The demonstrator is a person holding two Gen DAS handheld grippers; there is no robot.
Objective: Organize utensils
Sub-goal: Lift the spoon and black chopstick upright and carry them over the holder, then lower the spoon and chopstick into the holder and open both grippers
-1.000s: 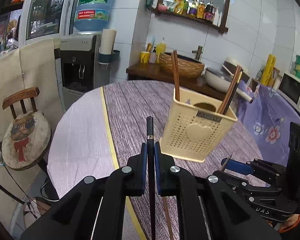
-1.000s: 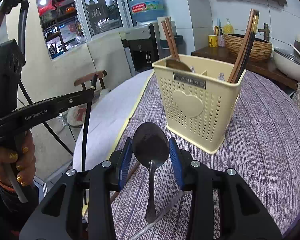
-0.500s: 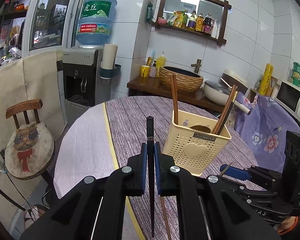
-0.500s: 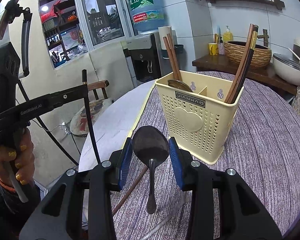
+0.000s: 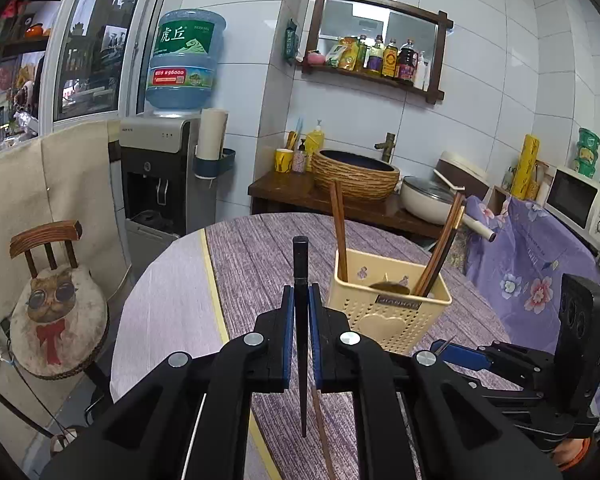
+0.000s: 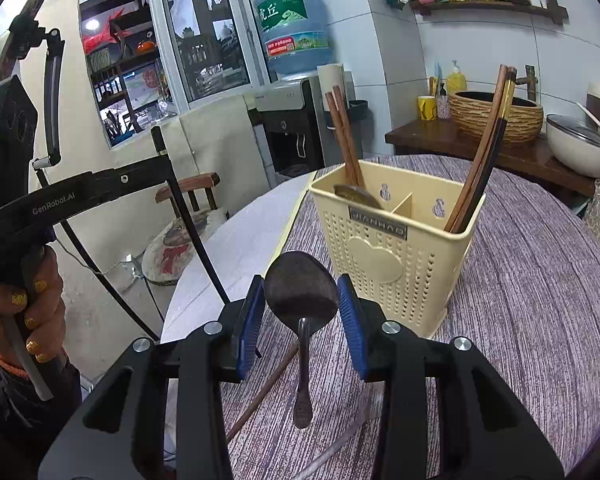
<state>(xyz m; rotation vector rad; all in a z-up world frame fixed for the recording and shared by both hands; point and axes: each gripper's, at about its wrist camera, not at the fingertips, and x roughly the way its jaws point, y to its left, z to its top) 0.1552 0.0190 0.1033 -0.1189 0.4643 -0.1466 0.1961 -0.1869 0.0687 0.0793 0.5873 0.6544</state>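
My left gripper (image 5: 300, 294) is shut on a black chopstick (image 5: 300, 264), which stands upright above the round table (image 5: 260, 256). In the right wrist view that chopstick (image 6: 180, 200) slants down from the left gripper (image 6: 166, 168) at the left. My right gripper (image 6: 300, 300) is shut on the bowl of a dark metal spoon (image 6: 300, 288), handle hanging down. The cream perforated utensil basket (image 6: 384, 248) stands just beyond, holding brown chopsticks (image 6: 346, 136), darker chopsticks (image 6: 488, 148) and a spoon (image 6: 356, 196). A brown chopstick (image 6: 260, 392) lies on the table below.
A yellow seam (image 5: 214, 300) splits the tablecloth; the table edge curves at the left. A chair with a cat cushion (image 5: 56, 308) and a water dispenser (image 5: 160, 176) stand beyond it. A sideboard with a woven basin (image 5: 356, 172) and a pan (image 5: 428, 196) is behind.
My left gripper has risen with the black chopstick, so the basket sits lower and smaller in its view. The right gripper still holds the spoon in about the same place.
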